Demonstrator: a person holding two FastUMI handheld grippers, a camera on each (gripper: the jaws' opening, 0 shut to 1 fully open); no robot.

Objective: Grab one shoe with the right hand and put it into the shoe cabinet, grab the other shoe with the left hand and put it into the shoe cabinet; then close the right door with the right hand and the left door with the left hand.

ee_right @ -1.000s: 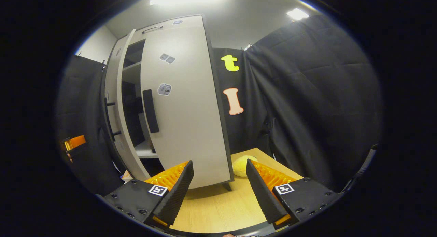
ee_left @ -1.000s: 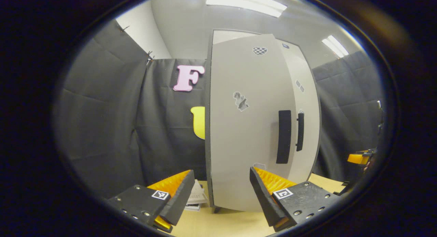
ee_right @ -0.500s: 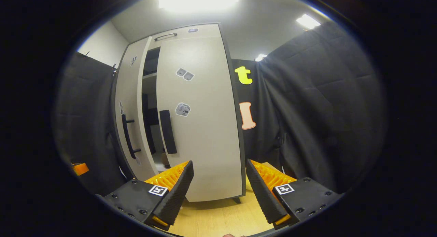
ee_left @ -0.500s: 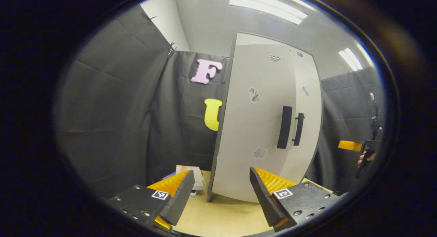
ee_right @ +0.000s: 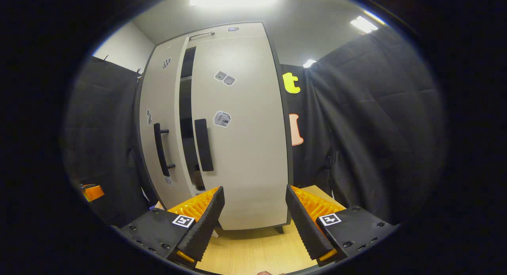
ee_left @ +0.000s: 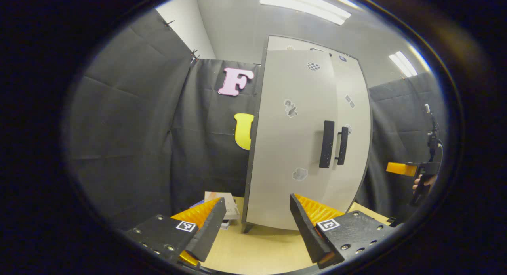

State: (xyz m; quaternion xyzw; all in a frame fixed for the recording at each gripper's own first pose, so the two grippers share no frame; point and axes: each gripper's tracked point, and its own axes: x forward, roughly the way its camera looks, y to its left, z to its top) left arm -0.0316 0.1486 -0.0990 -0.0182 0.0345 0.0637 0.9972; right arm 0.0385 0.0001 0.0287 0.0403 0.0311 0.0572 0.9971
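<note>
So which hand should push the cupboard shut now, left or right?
Probably right: a dark gap remains between the doors, and the right door stands straight ahead of the open right gripper. The left gripper faces the left door.

Right door [ee_right: 245, 124] of shoe cabinet [ee_left: 277, 43] swung inward vs. 1.0 s ago — only a narrow dark gap left beside left door [ee_right: 158, 120]. Both grippers sit farther back from cabinet — whole front now shows. Yellow object behind right door no longer seen.
</note>
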